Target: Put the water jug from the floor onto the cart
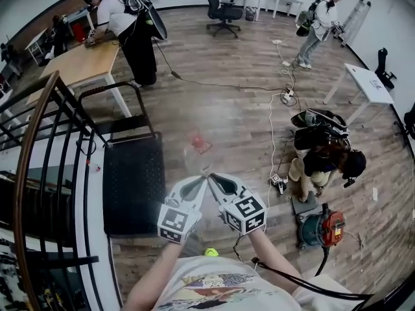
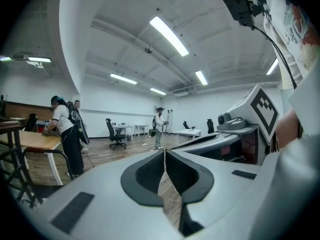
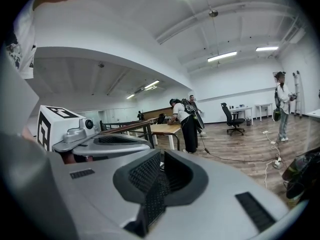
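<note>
No text, label or number is legible on anything.

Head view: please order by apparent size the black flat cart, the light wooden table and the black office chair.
Largest: black flat cart, nearest the camera.
Then light wooden table.
Smallest: black office chair, far away, so true size is unsure.

- Open wood floor [image 1: 227,102] stretches ahead, up to the faintly visible clear water jug [image 1: 196,151].
- Left of the jug, the black cart [image 1: 133,180] has a bare deck. Its handle [image 1: 107,87] rises at the far end.
- A dark railing [image 1: 39,148] closes off the cart's left side.
- On the right, 1 crouching person [image 1: 324,164], a red machine [image 1: 322,229] and a white cable [image 1: 272,128] crowd the floor.
</note>
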A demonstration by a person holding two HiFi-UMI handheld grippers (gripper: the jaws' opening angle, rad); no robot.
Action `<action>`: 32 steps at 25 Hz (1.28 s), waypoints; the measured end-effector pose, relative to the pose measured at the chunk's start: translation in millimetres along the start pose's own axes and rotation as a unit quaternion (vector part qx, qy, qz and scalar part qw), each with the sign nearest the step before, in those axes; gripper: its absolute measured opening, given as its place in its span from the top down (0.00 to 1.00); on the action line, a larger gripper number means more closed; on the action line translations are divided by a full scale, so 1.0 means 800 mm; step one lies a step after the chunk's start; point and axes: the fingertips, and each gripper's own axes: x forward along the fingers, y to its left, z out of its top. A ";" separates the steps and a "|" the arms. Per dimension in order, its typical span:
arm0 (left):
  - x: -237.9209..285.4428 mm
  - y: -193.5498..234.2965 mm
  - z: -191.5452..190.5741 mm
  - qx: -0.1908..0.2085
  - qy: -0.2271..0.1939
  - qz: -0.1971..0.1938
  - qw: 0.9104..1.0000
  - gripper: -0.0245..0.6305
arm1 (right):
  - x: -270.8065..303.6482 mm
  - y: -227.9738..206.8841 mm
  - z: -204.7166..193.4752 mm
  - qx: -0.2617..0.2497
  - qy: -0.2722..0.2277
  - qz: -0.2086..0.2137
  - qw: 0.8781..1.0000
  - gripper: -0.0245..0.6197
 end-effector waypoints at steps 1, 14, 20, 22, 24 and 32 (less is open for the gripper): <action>0.007 0.012 0.000 -0.006 -0.002 -0.002 1.000 0.94 | 0.011 -0.005 0.004 -0.001 0.000 -0.003 1.000 0.92; 0.063 0.158 -0.003 -0.023 -0.005 -0.032 0.999 0.94 | 0.158 -0.047 0.033 -0.004 0.009 -0.024 1.000 0.92; 0.083 0.201 -0.019 -0.045 0.002 -0.029 0.999 0.94 | 0.205 -0.064 0.029 0.001 0.025 -0.020 0.999 0.92; 0.095 0.213 -0.026 -0.048 0.007 -0.026 0.998 0.94 | 0.219 -0.074 0.026 0.001 0.031 -0.015 0.999 0.92; 0.111 0.227 -0.031 -0.048 0.011 -0.021 0.999 0.94 | 0.237 -0.088 0.026 -0.001 0.037 -0.008 0.999 0.92; 0.203 0.277 -0.032 -0.035 0.034 0.020 0.999 0.94 | 0.293 -0.173 0.036 -0.010 0.047 0.046 0.998 0.92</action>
